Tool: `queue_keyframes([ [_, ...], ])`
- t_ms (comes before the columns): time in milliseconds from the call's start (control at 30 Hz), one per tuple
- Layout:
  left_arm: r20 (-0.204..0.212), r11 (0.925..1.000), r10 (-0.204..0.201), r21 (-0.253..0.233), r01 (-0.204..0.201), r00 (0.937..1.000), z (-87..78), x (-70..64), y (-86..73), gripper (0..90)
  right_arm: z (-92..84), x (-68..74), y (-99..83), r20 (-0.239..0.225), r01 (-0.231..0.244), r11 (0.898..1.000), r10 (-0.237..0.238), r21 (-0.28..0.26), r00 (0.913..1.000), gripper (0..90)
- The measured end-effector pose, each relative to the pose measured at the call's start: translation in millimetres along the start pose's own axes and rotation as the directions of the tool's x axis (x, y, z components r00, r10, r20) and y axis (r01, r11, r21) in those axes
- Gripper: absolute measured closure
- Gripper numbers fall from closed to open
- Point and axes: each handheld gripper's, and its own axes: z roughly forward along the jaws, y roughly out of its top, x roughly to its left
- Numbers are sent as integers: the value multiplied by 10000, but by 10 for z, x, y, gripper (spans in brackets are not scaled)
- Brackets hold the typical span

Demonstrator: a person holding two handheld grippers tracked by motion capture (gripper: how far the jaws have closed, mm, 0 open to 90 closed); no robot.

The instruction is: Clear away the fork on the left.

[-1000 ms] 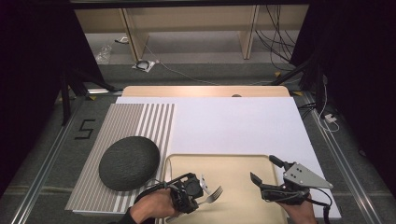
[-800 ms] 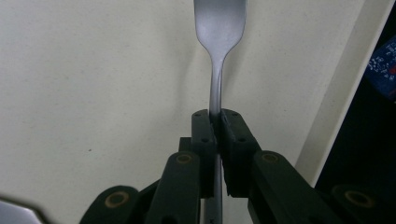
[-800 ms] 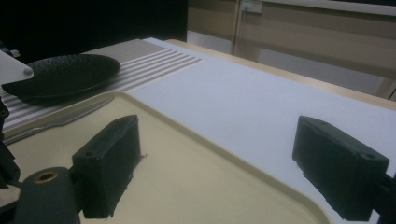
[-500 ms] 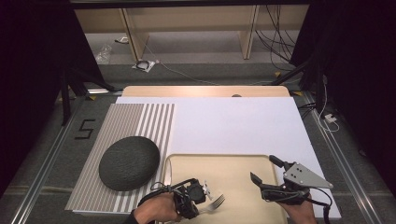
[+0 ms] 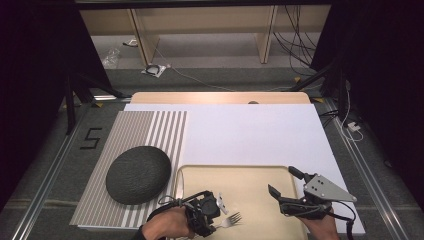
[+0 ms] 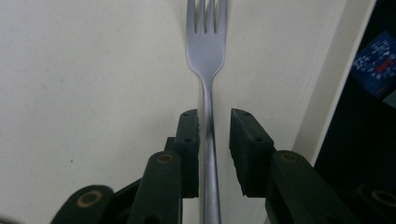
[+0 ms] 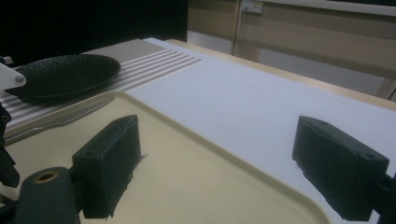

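Note:
A silver fork [image 5: 232, 219] lies on the beige tray [image 5: 240, 172] near its front edge, tines pointing right. In the left gripper view the fork's handle [image 6: 208, 116] runs between my left gripper's [image 6: 214, 121] jaws. Those jaws have just been opening; the left pad sits next to the handle and a gap shows on the right side, so nothing is pressed. In the high view a hand holds the left gripper [image 5: 216, 212] low over the tray. My right gripper [image 5: 281, 180] hovers over the tray's right part with jaws wide open and nothing between them [image 7: 215, 158].
A dark round plate [image 5: 138, 174] rests on the striped mat [image 5: 150, 130] left of the tray. A silver utensil, seemingly a knife [image 7: 60, 119], lies along the tray's left rim. White board [image 5: 250, 135] stretches behind the tray. The table's front edge is close.
The left gripper and fork have shifted slightly toward the near edge. The right gripper has stayed put.

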Motion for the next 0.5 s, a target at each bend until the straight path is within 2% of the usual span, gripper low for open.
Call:
queue_keyframes([
  [200,-148,9982,333,-493,-340,9993,37,-43,11,882,-10,3,4,20,49,9999,-50,100,10000,162],
  [300,-178,9972,556,-484,-564,9983,75,-66,15,891,-9,1,4,16,45,9999,-45,98,10000,162],
  [500,-182,9971,628,-430,-635,9979,163,-103,11,892,-11,3,4,11,47,9999,-47,97,10000,162],
])
